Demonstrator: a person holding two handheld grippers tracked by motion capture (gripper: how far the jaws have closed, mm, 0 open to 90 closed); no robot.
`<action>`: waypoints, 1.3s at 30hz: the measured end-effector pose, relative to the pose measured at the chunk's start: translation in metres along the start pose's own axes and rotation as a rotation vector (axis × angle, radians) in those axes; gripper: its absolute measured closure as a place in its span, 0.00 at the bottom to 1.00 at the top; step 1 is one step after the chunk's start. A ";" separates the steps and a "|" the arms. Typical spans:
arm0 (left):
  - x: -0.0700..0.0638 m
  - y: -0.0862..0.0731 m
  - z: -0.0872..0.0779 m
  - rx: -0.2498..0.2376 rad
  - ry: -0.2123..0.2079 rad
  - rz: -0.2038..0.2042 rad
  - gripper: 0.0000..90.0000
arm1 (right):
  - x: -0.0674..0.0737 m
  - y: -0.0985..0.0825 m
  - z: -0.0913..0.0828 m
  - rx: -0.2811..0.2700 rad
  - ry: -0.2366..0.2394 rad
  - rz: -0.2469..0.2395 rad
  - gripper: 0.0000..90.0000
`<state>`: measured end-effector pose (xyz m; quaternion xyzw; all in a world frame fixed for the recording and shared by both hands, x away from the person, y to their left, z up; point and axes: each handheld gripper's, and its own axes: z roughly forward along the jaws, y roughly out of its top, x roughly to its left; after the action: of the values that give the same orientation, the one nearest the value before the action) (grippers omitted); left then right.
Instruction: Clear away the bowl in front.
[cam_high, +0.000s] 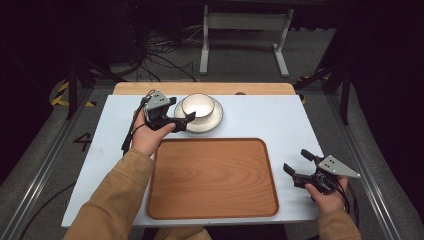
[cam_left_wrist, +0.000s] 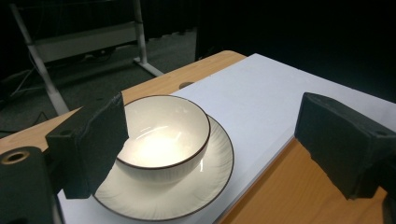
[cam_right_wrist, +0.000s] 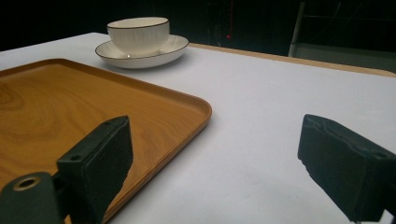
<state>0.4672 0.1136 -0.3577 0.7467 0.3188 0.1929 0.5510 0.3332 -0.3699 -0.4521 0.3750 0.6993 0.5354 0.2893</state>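
Note:
A white bowl with a dark rim sits on a white ribbed saucer at the far middle of the white tabletop. My left gripper is at the saucer's left edge, pointing at the bowl, open. In the left gripper view the bowl and saucer lie between the jaws, nearer the left one, and nothing is gripped. A wooden tray lies in front. My right gripper rests open to the right of the tray, with bare table between its jaws.
In the right gripper view the tray is at the left and the bowl on its saucer stands far off. A wooden table edge runs behind the white top. A metal stand and cables lie on the floor beyond.

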 end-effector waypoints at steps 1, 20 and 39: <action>0.001 0.001 0.002 0.002 0.000 0.006 0.12 | 0.000 0.000 0.000 -0.003 -0.001 -0.002 0.12; 0.018 0.010 0.032 0.108 -0.018 -0.044 0.28 | -0.001 0.003 -0.003 -0.067 -0.022 0.013 0.05; 0.022 -0.001 0.074 0.215 0.010 -0.027 0.36 | -0.002 0.002 -0.013 -0.118 0.015 0.013 0.20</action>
<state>0.5300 0.0767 -0.3833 0.7963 0.3503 0.1537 0.4685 0.3245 -0.3784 -0.4464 0.3576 0.6663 0.5804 0.3022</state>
